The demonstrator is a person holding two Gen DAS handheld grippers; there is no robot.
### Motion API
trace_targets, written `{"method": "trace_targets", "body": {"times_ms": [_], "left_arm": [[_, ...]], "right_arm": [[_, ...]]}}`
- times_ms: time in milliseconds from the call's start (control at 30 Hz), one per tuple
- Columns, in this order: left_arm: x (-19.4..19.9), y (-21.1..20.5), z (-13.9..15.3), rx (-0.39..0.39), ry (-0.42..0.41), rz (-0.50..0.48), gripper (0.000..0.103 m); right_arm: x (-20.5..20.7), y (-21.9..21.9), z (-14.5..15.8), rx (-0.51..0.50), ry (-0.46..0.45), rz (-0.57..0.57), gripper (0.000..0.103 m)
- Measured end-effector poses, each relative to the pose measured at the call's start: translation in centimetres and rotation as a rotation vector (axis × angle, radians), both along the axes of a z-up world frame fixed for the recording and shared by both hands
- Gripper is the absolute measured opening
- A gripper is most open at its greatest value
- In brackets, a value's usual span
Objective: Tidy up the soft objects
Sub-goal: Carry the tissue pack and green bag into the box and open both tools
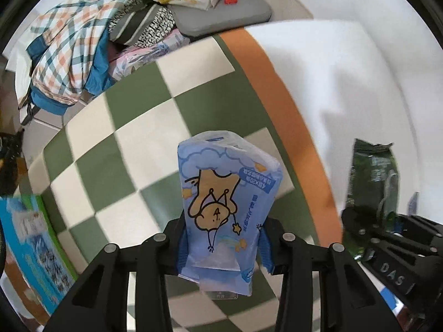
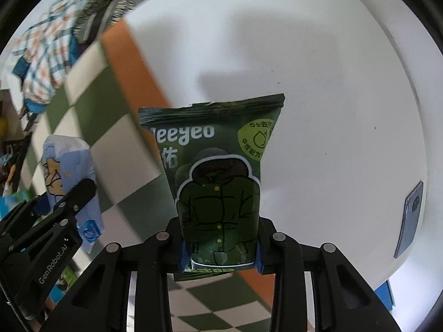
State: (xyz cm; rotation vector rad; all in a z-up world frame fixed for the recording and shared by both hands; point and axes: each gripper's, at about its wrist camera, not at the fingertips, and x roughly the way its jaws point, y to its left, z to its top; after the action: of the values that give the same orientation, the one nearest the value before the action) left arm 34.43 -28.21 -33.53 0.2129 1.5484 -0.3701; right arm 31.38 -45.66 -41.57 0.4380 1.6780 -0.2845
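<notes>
My left gripper (image 1: 221, 249) is shut on a light blue tissue pack (image 1: 225, 193) with a cartoon bear, held upright above the green-and-white checkered cloth (image 1: 124, 138). My right gripper (image 2: 220, 251) is shut on a dark green wipes pack (image 2: 218, 171) with a jacket drawing, held over the white surface (image 2: 332, 83). The green pack (image 1: 373, 177) and right gripper (image 1: 393, 251) show at the right of the left wrist view. The blue pack (image 2: 69, 166) and left gripper (image 2: 49, 229) show at the left of the right wrist view.
A pile of plaid and patterned clothes (image 1: 83, 41) lies at the far left. A grey cushion (image 1: 221, 13) carries snack packs. A blue-green box (image 1: 33, 249) sits at near left. A phone (image 2: 409, 218) lies on the white surface at right. An orange band (image 1: 277, 96) borders the cloth.
</notes>
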Motion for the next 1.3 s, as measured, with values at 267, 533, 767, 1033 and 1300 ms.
{"method": "trace_targets", "body": {"times_ms": [267,533,767,1033,1300], "left_arm": [[-5.2,10.2,8.8,-0.16,-0.09,0.097,0.038],[-11.3,24.9,14.8,-0.145,-0.179,0.215,0.038],[-13.5,36.0,15.6,-0.071,-0.207,0.34,0.038],[-12.1,41.5,13.3,-0.075,-0.19,0.404,0.038],[-9.3,42.6,10.3,-0.125,-0.117,0.42,0.038]], "right_arm": [[-3.2,7.8,8.1,0.069,-0.127,0.135,0.036],[-7.2,24.4,14.9,0.193,-0.224,0.316,0.036],[-8.7,37.6,18.9,0.248,-0.282,0.481,0.036],[-9.0,45.9,19.0,0.22,-0.272,0.544,0.036],[-5.7,48.4,14.6,0.175,-0.233,0.53,0.036]]}}
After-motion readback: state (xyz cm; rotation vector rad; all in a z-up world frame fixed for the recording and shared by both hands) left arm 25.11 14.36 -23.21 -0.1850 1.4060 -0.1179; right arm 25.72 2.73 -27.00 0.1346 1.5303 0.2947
